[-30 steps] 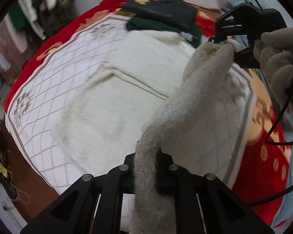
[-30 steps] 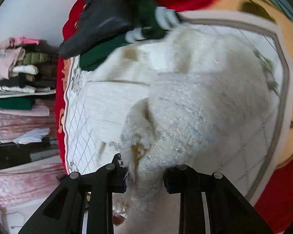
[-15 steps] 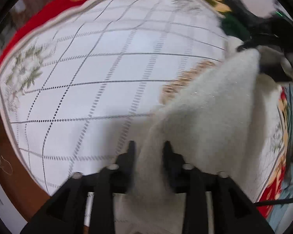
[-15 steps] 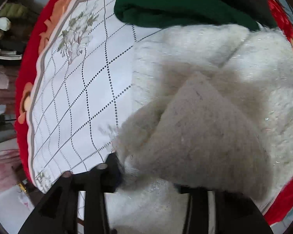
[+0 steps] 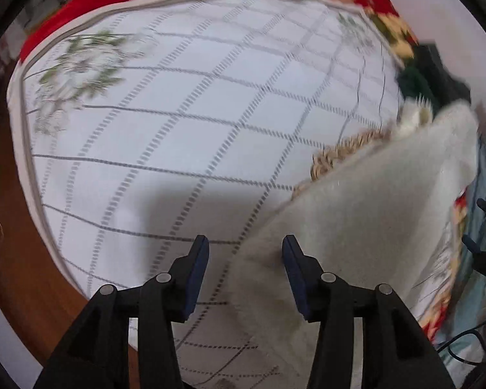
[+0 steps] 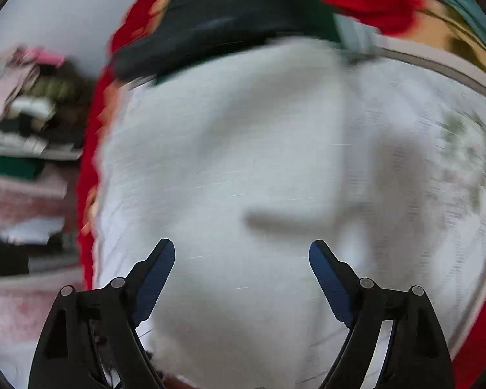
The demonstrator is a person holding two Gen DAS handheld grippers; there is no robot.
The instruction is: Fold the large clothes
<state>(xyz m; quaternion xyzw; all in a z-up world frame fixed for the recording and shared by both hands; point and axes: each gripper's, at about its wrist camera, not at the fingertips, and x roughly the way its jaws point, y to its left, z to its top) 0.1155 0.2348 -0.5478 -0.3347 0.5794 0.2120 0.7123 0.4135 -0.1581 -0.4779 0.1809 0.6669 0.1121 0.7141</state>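
A fluffy cream sweater (image 5: 372,214) lies folded on the white checked bed cover (image 5: 178,123). In the left wrist view its left edge runs between my open left gripper (image 5: 245,253) fingers, and nothing is clamped. In the right wrist view the sweater (image 6: 230,162) fills the blurred middle, below and ahead of my right gripper (image 6: 242,253), which is wide open and empty.
A pile of dark green and black clothes (image 6: 230,16) lies at the bed's far end, also in the left wrist view (image 5: 427,74). Red blanket (image 5: 81,9) borders the cover. Stacked clothes (image 6: 22,113) sit on shelves at left. Wooden floor (image 5: 13,259) lies beyond the bed's edge.
Both grippers were shut on the sweater's edge, carried it over across the bed, and have now opened and let it go. The right view is blurred with motion.
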